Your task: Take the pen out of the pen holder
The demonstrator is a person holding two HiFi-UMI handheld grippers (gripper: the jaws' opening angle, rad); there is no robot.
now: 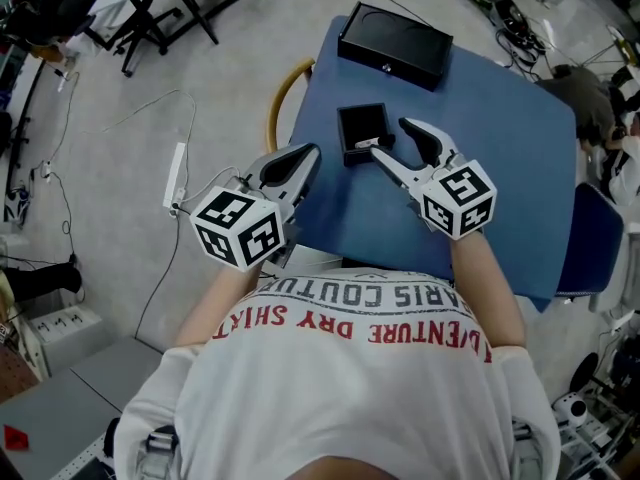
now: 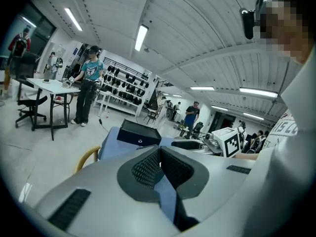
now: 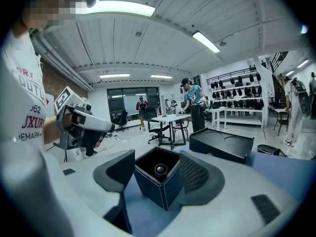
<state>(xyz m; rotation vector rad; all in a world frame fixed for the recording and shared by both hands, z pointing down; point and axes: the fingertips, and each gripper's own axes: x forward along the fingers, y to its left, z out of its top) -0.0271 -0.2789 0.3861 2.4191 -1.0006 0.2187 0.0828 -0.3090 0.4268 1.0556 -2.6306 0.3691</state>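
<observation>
Right gripper view showed the dark cylindrical pen (image 3: 161, 170) upright, end up, in the square navy pen holder (image 3: 150, 185), just ahead of the right gripper's (image 3: 157, 174) spread jaws. The left gripper's (image 2: 159, 158) jaws were pressed together.

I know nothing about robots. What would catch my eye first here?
Two hand-held grippers with marker cubes hover over a blue table. The right gripper is open at a dark square pen holder mid-table, with a pen standing inside; the left gripper is shut at the table's near left edge. A black case sits at the far edge.

left gripper (image 2: 159, 155) | jaws seemingly touching, empty | black box (image 2: 138, 133) ahead on blue table (image 2: 111, 145)
</observation>
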